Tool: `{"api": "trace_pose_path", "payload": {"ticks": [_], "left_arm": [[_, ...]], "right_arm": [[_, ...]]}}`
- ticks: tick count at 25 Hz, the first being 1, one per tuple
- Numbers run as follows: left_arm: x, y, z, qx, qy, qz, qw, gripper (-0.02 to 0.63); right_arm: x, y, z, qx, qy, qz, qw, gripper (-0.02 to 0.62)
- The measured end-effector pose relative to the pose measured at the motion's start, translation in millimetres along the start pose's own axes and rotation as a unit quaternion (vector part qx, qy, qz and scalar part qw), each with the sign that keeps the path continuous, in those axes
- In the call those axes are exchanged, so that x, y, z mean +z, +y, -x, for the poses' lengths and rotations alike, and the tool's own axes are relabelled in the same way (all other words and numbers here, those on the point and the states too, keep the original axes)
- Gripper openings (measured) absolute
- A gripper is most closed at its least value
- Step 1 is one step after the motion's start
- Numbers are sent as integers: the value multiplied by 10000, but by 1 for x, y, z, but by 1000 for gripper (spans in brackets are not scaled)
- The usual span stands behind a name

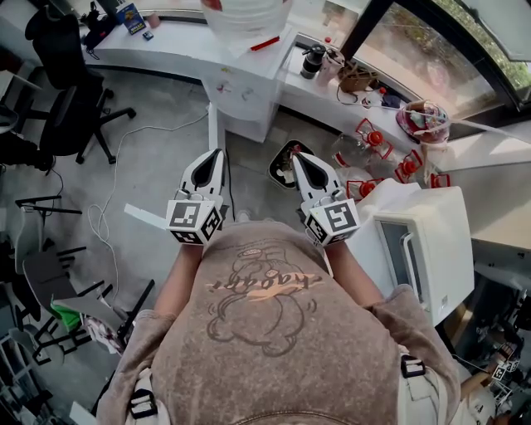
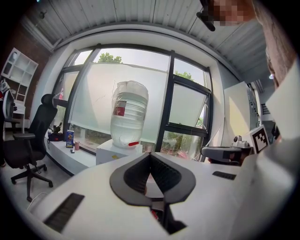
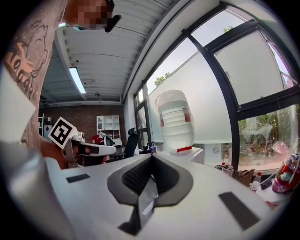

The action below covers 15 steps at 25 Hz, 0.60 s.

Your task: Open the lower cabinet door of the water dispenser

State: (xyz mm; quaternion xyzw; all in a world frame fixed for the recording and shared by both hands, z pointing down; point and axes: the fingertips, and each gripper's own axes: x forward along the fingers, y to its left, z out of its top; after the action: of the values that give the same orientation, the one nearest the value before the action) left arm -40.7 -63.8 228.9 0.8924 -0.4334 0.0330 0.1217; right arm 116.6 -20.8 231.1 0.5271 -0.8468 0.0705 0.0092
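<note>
The water dispenser (image 1: 241,87) is a white cabinet with a large clear bottle (image 1: 245,17) on top, standing a good way ahead of me; its lower door is shut. Both grippers are held level in front of my chest, pointing toward it and well short of it. My left gripper (image 1: 217,154) is shut with nothing between its jaws, and so is my right gripper (image 1: 297,156). The left gripper view shows its closed tips (image 2: 150,154) below the bottle (image 2: 129,112). The right gripper view shows closed tips (image 3: 151,157) and the bottle (image 3: 176,122).
A black office chair (image 1: 66,108) stands at the left, with a white cable (image 1: 124,166) trailing over the grey floor. A dark bin (image 1: 286,166) sits right of the dispenser. A white boxy appliance (image 1: 423,241) is close at my right; red items (image 1: 373,141) lie beyond it.
</note>
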Motion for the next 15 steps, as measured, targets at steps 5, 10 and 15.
{"api": "trace_pose_path", "payload": {"ticks": [5,10,15], "left_arm": [[6,-1,-1,6,-30,-33,10000,12],[4,-2,-1,37,28,-19,10000,12],[1,-5,1,54,50,-7,10000,12]], "right_arm": [[1,2,-1,44,-8,22,10000,5],[5,4,0,70,-27,11,10000,5],[5,4,1,67,-37,21,10000,5]]}}
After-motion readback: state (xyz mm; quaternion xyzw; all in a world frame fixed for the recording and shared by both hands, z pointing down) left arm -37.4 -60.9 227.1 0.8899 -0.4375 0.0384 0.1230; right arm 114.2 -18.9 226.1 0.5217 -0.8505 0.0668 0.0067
